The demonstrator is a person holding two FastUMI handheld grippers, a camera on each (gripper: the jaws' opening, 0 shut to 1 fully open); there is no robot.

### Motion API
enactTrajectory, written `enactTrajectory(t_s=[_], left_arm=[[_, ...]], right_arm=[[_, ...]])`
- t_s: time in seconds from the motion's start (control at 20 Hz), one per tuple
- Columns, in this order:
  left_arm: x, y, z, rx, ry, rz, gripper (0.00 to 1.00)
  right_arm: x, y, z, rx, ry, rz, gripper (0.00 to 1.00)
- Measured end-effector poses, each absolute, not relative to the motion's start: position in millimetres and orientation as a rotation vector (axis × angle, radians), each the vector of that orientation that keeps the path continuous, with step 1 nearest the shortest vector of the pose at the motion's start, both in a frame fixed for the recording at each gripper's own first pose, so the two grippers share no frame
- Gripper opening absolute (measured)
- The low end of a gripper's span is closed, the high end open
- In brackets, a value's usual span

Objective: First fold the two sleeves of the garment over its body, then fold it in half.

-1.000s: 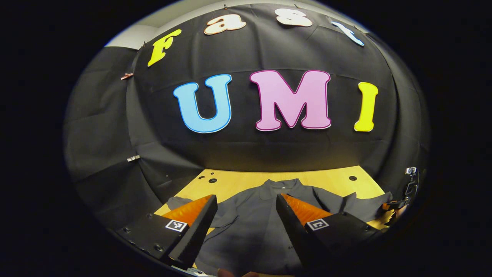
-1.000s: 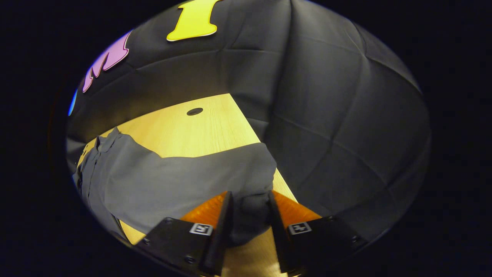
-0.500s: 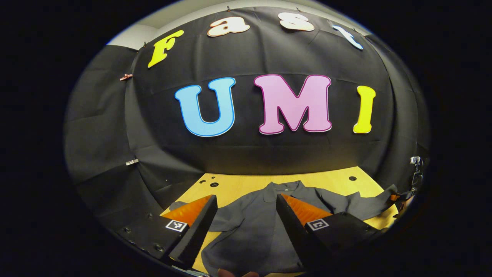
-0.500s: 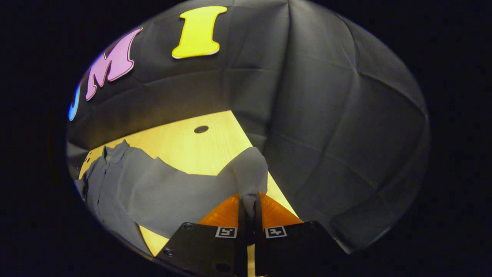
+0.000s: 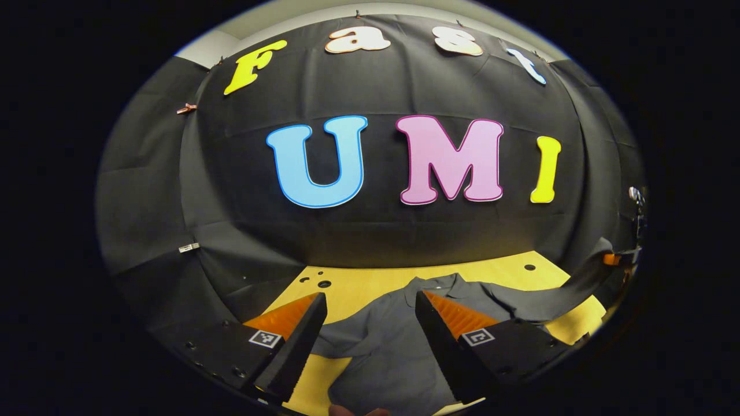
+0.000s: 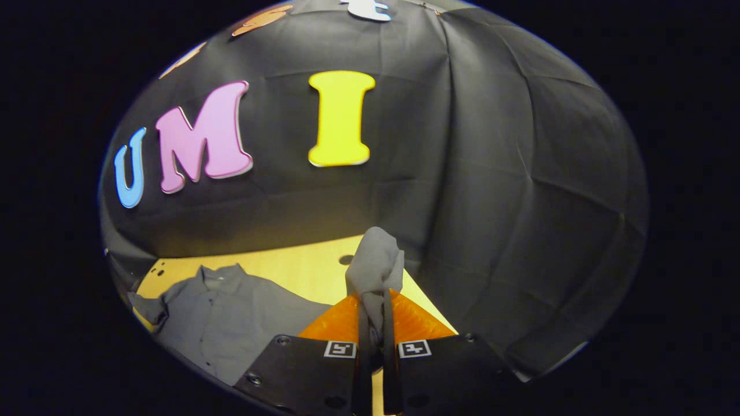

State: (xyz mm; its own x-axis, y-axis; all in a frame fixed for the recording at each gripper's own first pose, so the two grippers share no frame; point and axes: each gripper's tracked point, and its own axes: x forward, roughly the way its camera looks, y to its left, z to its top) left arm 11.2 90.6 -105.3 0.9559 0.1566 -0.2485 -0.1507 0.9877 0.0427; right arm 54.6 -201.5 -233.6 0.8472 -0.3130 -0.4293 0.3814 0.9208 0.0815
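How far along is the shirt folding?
Barely started. Nothing is folded yet: the shirt lies spread on the table. In hand: the right tool is shut on the right sleeve, raised off the table. The left tool hangs open over the shirt. Left: lay this sleeve over the body, fold the other sleeve, then fold in half.

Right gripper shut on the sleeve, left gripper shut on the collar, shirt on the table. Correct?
Not quite. The left gripper is open, holding nothing, its fingers apart over the shirt in the left gripper view. The right gripper is shut on the sleeve, and the shirt lies on the table.
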Motion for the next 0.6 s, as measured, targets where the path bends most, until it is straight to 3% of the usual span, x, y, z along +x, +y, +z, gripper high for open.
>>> enactTrajectory(t_s=[0.3, 0.6], left_arm=[[5.3, 160.2, -130.2, 0.006, 0.254, 0.177, 0.97], [4.7, 229.2, -159.1, 0.016, 0.259, 0.192, 0.97]], right_arm=[[95.9, -94.6, -168.1, 0.180, 0.321, -0.238, 0.12], [124.9, 25.5, -159.2, 0.185, 0.325, -0.072, 0.12]])
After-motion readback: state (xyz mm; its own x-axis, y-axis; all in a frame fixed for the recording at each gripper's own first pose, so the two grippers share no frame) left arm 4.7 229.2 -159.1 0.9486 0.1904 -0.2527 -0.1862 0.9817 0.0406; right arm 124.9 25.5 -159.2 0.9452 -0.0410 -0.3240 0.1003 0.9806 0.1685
